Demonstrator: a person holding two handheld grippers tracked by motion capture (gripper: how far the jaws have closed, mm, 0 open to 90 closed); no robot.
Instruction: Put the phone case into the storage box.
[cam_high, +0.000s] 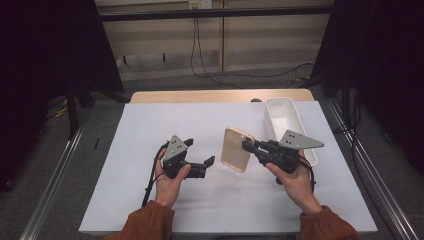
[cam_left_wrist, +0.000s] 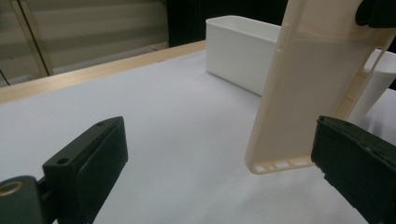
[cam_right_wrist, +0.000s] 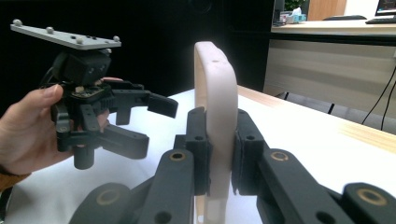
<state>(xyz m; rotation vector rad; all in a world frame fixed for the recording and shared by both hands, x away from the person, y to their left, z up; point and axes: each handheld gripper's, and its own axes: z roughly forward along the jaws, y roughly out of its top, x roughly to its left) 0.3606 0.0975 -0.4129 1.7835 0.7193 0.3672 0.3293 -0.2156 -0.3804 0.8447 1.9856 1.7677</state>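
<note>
Right gripper (cam_high: 248, 145) clamped on a cream phone case (cam_high: 237, 149); in the right gripper view both pads press the case's (cam_right_wrist: 214, 107) thin edge from either side, case standing upright between them. High view: case held off the white sheet (cam_high: 150, 130), near the middle of the tabletop, slightly toward the right edge, its long side running roughly front to back. Right hand (cam_high: 295, 179) wraps the gripper body from below; grey plate on top. Left gripper (cam_high: 200, 156) spread wide, nothing between its jaws; in the left gripper view the two black jaws sit far apart at bottom left and bottom right, with the case (cam_left_wrist: 308, 88) hanging ahead near the right jaw, not touching it as far as can be told. Left hand (cam_high: 169, 179) holds that gripper near the front of the sheet, left of centre. The two grippers face each other, near but apart. White bin (cam_high: 290, 120) lies along the right edge of the tabletop toward the far right corner, just behind the right gripper. Bare wood strip of the table (cam_high: 200, 96) shows along the far edge beyond the sheet. Orange sleeves (cam_high: 147, 224) at the near edge.
</note>
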